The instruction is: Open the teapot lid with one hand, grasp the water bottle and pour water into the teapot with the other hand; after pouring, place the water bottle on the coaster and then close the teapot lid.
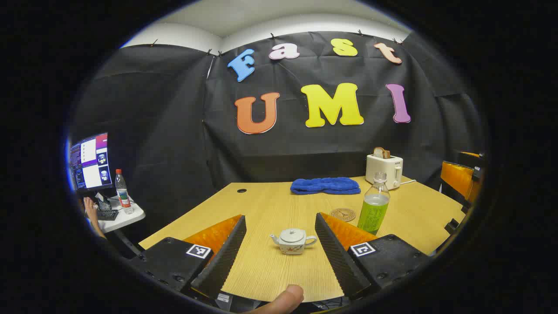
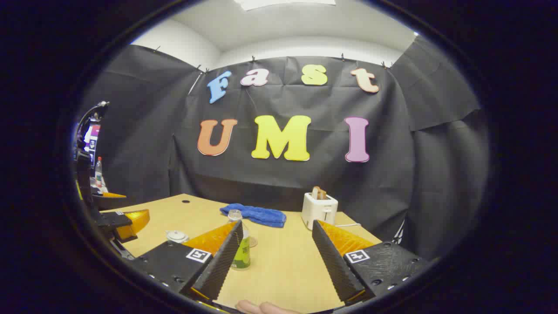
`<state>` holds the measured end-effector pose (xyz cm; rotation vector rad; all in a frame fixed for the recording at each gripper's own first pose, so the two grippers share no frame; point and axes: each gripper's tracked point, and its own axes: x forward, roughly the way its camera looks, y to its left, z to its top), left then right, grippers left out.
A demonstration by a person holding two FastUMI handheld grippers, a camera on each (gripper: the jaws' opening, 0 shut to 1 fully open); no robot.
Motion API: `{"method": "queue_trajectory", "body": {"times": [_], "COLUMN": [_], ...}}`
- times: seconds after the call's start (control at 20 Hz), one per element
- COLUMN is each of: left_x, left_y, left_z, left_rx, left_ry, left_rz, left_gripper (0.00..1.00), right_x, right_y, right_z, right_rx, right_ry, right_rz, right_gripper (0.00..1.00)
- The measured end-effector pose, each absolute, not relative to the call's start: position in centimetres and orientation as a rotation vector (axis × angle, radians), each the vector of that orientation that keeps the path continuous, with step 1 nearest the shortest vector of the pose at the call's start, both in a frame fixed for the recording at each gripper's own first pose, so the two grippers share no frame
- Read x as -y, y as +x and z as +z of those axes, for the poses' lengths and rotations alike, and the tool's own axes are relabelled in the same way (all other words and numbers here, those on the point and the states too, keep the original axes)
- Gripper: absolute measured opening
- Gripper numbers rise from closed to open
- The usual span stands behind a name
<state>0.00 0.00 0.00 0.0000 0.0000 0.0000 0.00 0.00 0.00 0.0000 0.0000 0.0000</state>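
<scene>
A small white teapot [image 1: 293,241] with its lid on sits on the wooden table [image 1: 270,266], straight ahead between the fingers of my open left gripper [image 1: 279,224], some way beyond the tips. To its right stands a clear bottle of green liquid [image 1: 374,205], and a round coaster [image 1: 343,214] lies just left of the bottle. In the right gripper view my right gripper [image 2: 275,229] is open and holds nothing; the bottle [image 2: 241,244] stands partly behind its left finger, the teapot [image 2: 177,236] farther left, and the left gripper [image 2: 126,222] shows at the left edge.
A blue towel [image 1: 325,185] lies at the back of the table, with a white toaster [image 1: 384,169] holding toast to its right. A side desk [image 1: 120,218] at the far left carries a monitor, a keyboard and another bottle, with a person's hand there.
</scene>
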Motion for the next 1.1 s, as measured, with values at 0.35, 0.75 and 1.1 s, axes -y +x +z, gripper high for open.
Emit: {"method": "queue_trajectory", "body": {"times": [0.35,0.75,1.1], "left_x": [0.0,0.3,0.5], "left_y": [0.4,1.7,6.9], "left_z": [0.4,-0.2,-1.8], "left_rx": [0.047,0.027,0.040], "left_ry": [-0.020,-0.032,-0.099], "left_rz": [-0.006,-0.030,-0.087], "left_gripper": [0.99,1.00,0.99], "right_x": [1.1,-0.7,0.4], "right_y": [-0.3,0.1,0.8], "right_z": [1.0,-0.2,-0.4], "right_rx": [0.038,0.008,0.011], "right_ry": [-0.018,-0.027,-0.043], "right_rz": [-0.009,0.055,0.016], "right_gripper": [0.95,0.98,0.95]}}
